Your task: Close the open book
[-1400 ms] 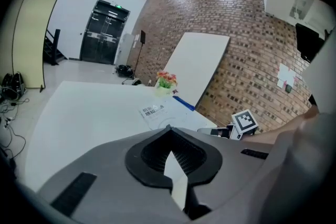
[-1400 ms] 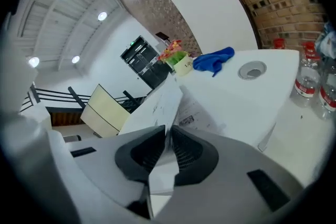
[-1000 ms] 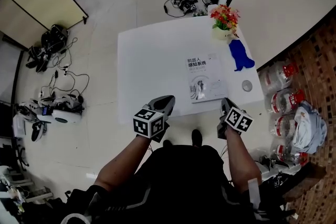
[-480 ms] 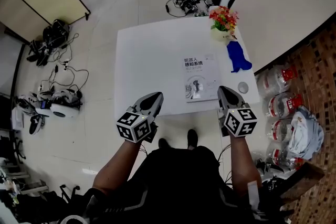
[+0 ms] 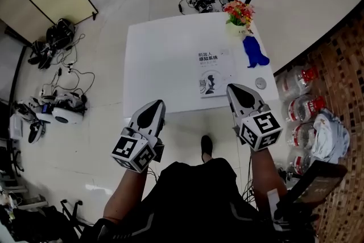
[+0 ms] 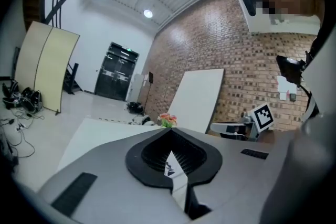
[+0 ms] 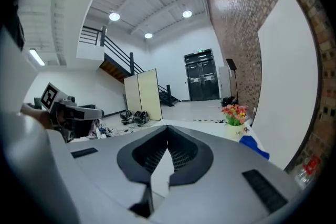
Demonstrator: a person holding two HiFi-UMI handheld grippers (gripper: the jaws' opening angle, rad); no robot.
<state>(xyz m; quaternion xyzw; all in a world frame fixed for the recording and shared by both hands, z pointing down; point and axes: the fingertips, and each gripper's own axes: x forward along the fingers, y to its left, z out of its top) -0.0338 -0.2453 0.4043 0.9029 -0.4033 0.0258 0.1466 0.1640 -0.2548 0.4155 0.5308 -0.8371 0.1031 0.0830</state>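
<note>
The book [image 5: 215,72] lay shut, cover up, on the right half of the white surface [image 5: 159,60], close to its near edge. Just right of it sat a blue object [image 5: 254,53] and a small grey disc [image 5: 260,83], and a flower pot [image 5: 239,13] stood at the far right corner. The left gripper [image 5: 152,110] and right gripper [image 5: 238,94] hung by the near edge, off the book. Both had their jaws together and empty, and the right's had just finished closing.

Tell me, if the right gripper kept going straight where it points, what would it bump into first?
Probably the white table, at or near the book. The right gripper hangs above the near edge, tilted slightly down, so depth is unclear.
</note>
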